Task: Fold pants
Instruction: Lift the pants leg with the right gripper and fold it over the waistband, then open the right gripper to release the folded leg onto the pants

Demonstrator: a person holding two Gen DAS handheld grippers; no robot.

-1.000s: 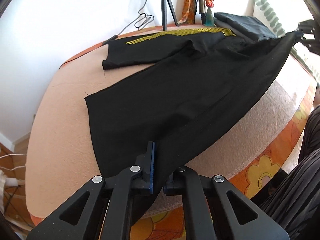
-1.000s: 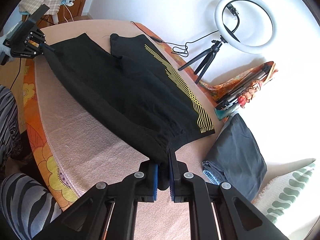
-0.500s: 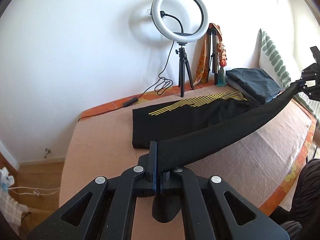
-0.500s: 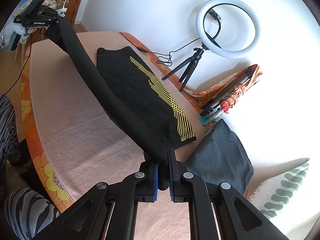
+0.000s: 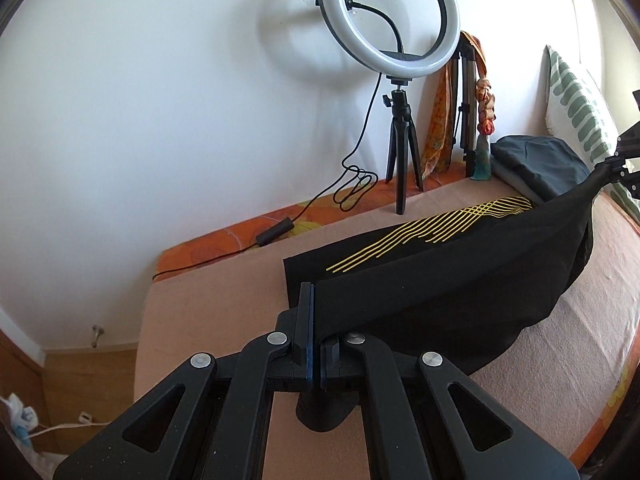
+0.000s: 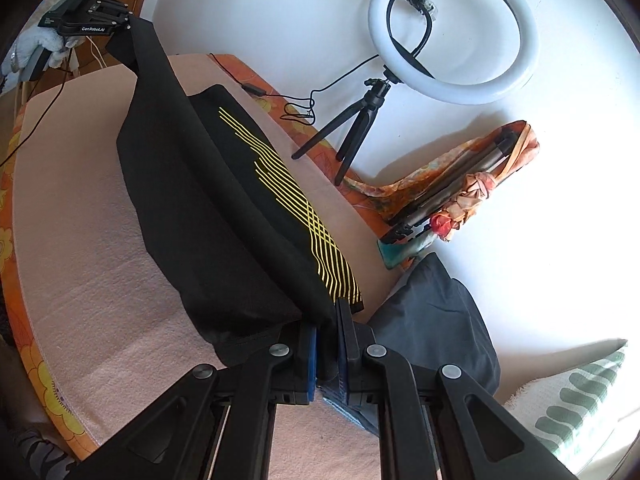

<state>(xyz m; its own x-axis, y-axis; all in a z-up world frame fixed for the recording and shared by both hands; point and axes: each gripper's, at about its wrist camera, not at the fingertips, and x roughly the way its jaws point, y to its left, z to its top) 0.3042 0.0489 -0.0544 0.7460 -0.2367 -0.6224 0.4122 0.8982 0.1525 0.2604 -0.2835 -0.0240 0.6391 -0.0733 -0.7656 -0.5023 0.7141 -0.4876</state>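
Note:
The black pants [image 5: 460, 276] with yellow stripes [image 6: 288, 196] lie on a pink blanket-covered bed. One leg lies flat near the wall; the other is lifted and stretched between both grippers, sagging over the flat one. My left gripper [image 5: 316, 320] is shut on the hem end of the lifted leg. My right gripper [image 6: 326, 332] is shut on the waist end. Each gripper shows in the other's view, the right [image 5: 624, 160] and the left [image 6: 92, 24].
A ring light on a tripod [image 5: 400, 160] stands by the wall with its cable [image 5: 352, 192] on the bed. A folded dark grey garment [image 6: 432, 328], a wrapped tripod bundle [image 6: 460, 196] and a green-patterned pillow [image 6: 572, 400] sit at the head end.
Both grippers have lifted the near pant leg off the bed and carried it toward the wall, over the striped leg. The fabric is now slack and draped lower than half a second ago.

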